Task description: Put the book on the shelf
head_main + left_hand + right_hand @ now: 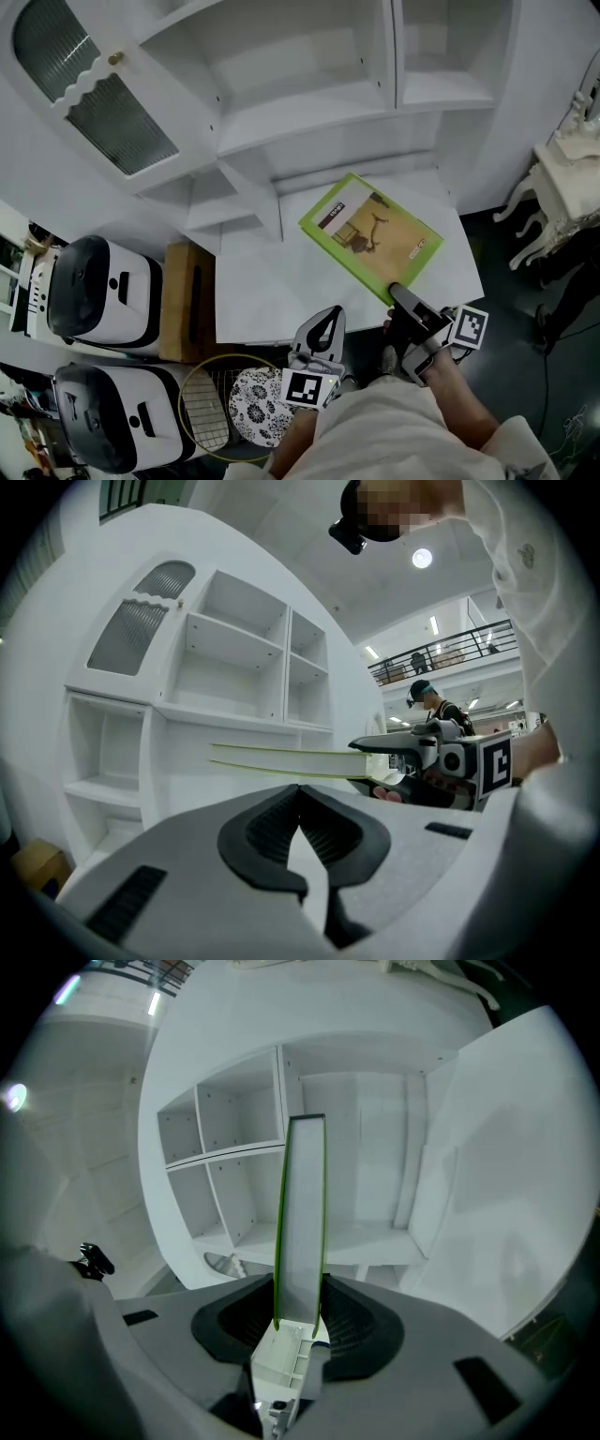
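Green covers mark the book [370,234], which is off the shelf unit [309,103] and held out flat in front of its open compartments, above the white ledge [253,300] at their foot. The right gripper [401,295] pinches it by one corner only, the one farthest from the shelf unit. Seen along the right gripper's own view, the page block stands between the jaws with a cover against each pad, and almost the whole length reaches out beyond the tips.

That grip is the likely weak point. With so much book past the jaws, it could sag or swivel in the pinch. The free corner could also knock a divider or a shelf's front edge and be twisted loose.

The left gripper [300,803] is beside it, jaws pressed together on nothing.
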Available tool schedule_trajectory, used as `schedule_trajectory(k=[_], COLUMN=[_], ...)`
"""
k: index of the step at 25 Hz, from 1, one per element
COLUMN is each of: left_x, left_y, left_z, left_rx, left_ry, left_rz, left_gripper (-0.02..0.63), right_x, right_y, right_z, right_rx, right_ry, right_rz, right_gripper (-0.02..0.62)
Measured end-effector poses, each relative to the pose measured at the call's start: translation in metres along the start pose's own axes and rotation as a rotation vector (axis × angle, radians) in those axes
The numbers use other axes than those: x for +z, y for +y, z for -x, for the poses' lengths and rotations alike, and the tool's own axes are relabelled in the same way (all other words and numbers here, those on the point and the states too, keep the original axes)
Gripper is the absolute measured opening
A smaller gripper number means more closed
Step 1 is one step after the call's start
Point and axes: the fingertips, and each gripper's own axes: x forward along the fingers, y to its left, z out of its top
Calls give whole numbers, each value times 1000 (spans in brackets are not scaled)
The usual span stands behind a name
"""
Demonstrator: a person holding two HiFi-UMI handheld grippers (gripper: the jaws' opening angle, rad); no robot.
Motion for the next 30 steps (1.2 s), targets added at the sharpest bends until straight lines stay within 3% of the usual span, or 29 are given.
schedule_trajectory(k=[9,15,30], left_x=[-7,1,5], left_y=[-24,5,19], left_z=[-42,-54,-62], left_rx=[27,31,1], left_ry=[30,46,10], left_rz=[22,32,-1], left_gripper=[3,3,3], right_x=[35,45,42], right_y=[-3,-14,-17], right_z=[6,-24,-23], right_rx=[-10,-45,-66], right_ry=[67,69,37], right_rz=[-27,-46,-34], right_gripper=[160,160,160])
